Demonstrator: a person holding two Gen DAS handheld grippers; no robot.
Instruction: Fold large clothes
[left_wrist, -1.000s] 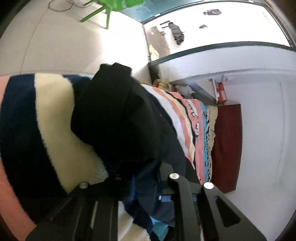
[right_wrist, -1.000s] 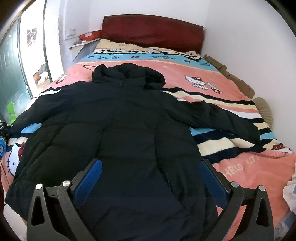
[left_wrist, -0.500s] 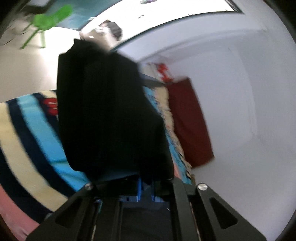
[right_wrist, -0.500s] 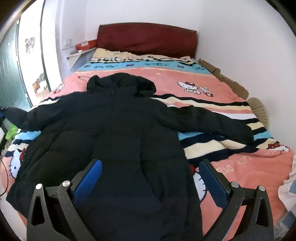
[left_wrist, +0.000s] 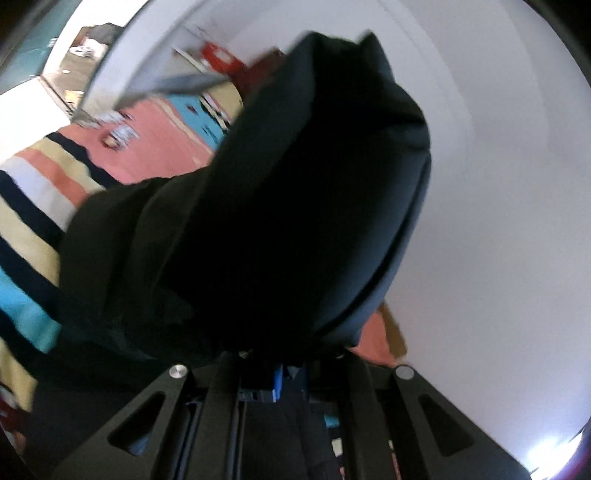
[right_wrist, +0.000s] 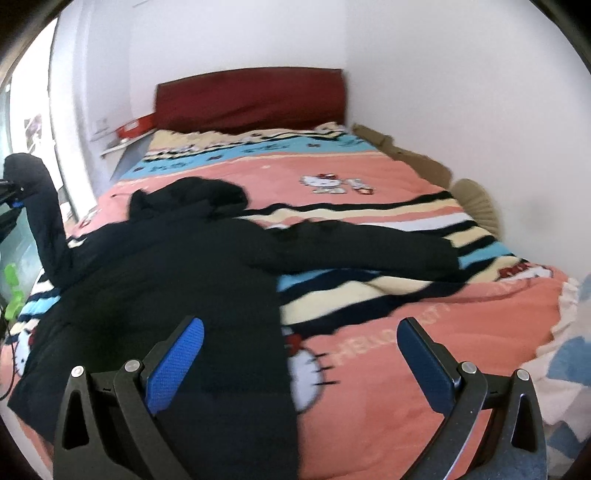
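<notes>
A large black hooded coat (right_wrist: 177, 273) lies spread face up on the bed, hood toward the headboard, its right sleeve (right_wrist: 369, 251) stretched out across the striped blanket. My left gripper (left_wrist: 280, 369) is shut on the cuff of the coat's left sleeve (left_wrist: 295, 184) and holds it lifted above the bed; the raised sleeve (right_wrist: 40, 206) shows at the far left of the right wrist view. My right gripper (right_wrist: 299, 347) is open and empty, above the coat's lower hem near the foot of the bed.
The bed has a pink, blue and cream striped cartoon blanket (right_wrist: 369, 354) and a dark red headboard (right_wrist: 251, 96). White walls stand behind and to the right. A shelf with a red box (right_wrist: 133, 127) is left of the headboard. A green chair (right_wrist: 13, 291) stands at the left.
My left gripper has lifted the left sleeve off the bed and swung it up and toward the coat's middle. My right gripper has shifted rightward and stays open.
</notes>
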